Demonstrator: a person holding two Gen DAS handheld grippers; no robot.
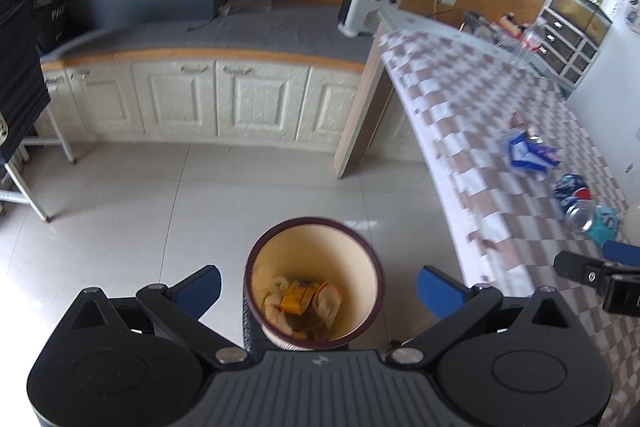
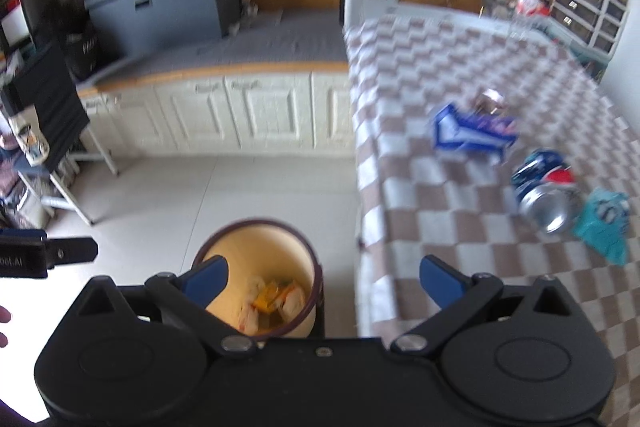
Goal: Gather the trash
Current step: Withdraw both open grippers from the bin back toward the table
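both wrist views high, angled down, sharing bin and checkered table

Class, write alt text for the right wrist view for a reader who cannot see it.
An open, empty right gripper hovers above a round bin holding wrappers, on a tiled floor. Right of it, a checkered table carries a crushed can, a blue wrapper and a teal wrapper.

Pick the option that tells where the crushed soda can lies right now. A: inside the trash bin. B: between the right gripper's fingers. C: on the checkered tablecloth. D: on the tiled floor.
C: the crushed soda can lies on the checkered tablecloth, next to a teal wrapper; the right gripper is open and empty.
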